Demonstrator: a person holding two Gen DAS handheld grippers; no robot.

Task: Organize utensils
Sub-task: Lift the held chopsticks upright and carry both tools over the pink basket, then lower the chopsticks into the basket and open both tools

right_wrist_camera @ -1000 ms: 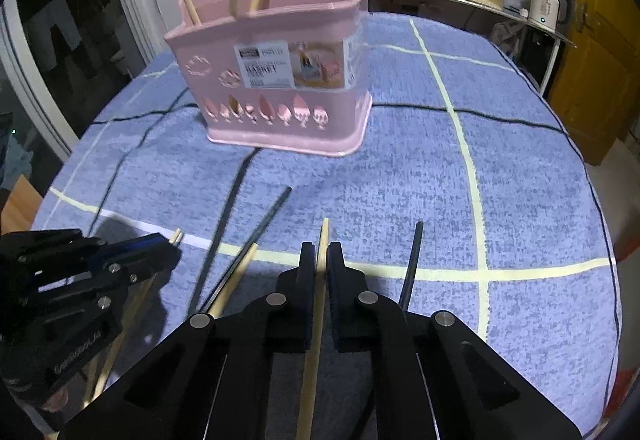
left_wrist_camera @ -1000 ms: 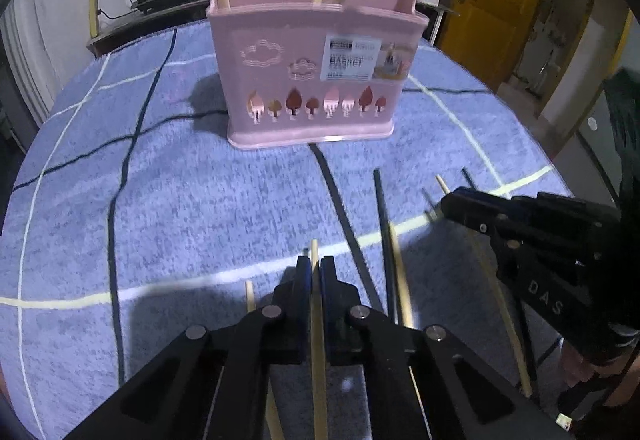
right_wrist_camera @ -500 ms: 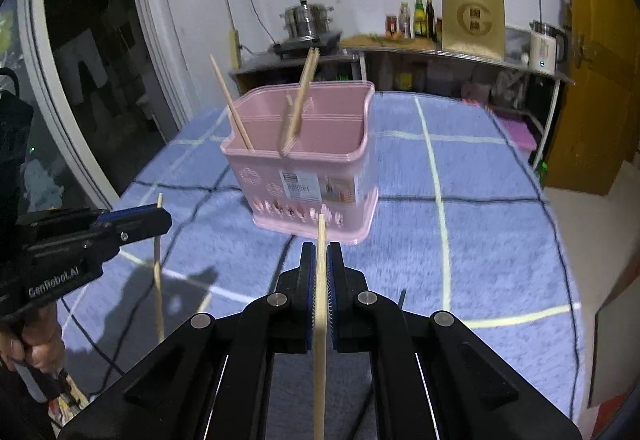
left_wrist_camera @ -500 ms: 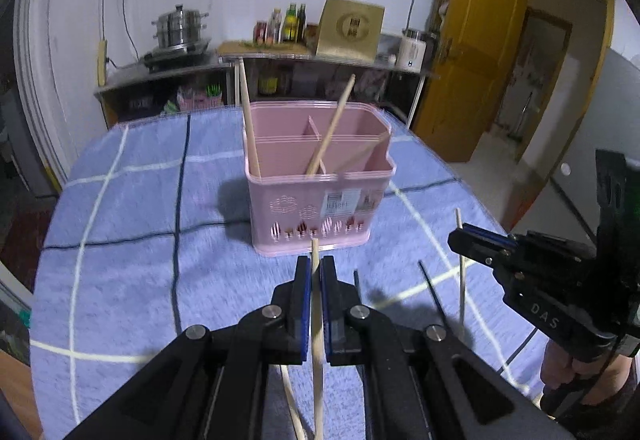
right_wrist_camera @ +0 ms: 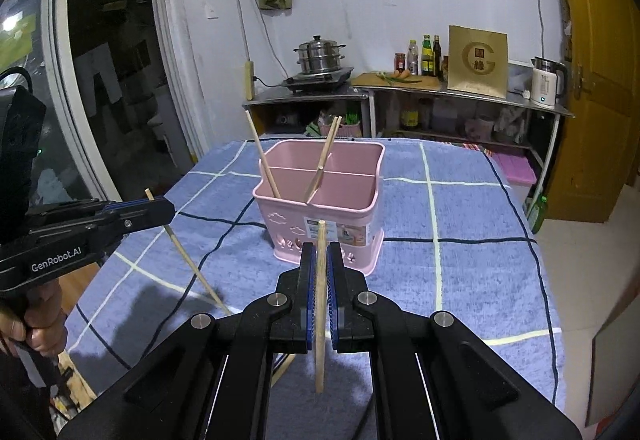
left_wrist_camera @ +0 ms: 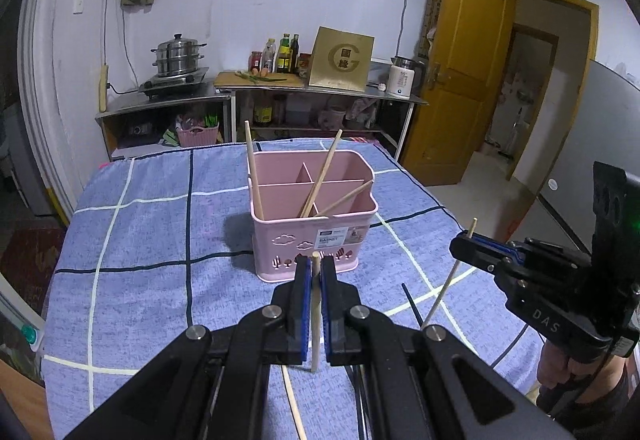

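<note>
A: What does the left wrist view show?

B: The left gripper (left_wrist_camera: 315,272) pinches a wooden chopstick (left_wrist_camera: 315,312), upright between its blue pads. Behind it stands the pink holder (left_wrist_camera: 316,228) on the bench (left_wrist_camera: 140,240), which has a blue checked cloth. Three chopsticks lean inside the holder. At the right side the right gripper (left_wrist_camera: 466,245) holds a second chopstick (left_wrist_camera: 450,278), tilted above the cloth. A dark chopstick (left_wrist_camera: 412,304) lies on the cloth near it.

A: And the right wrist view?

B: There the right gripper (right_wrist_camera: 321,272) is pressed on its stick (right_wrist_camera: 320,304), upright. At the left the left gripper (right_wrist_camera: 160,206) holds its stick (right_wrist_camera: 188,260), slanted. This view shows the person's hand (right_wrist_camera: 40,324). The dark chopstick I cannot see here.
</note>
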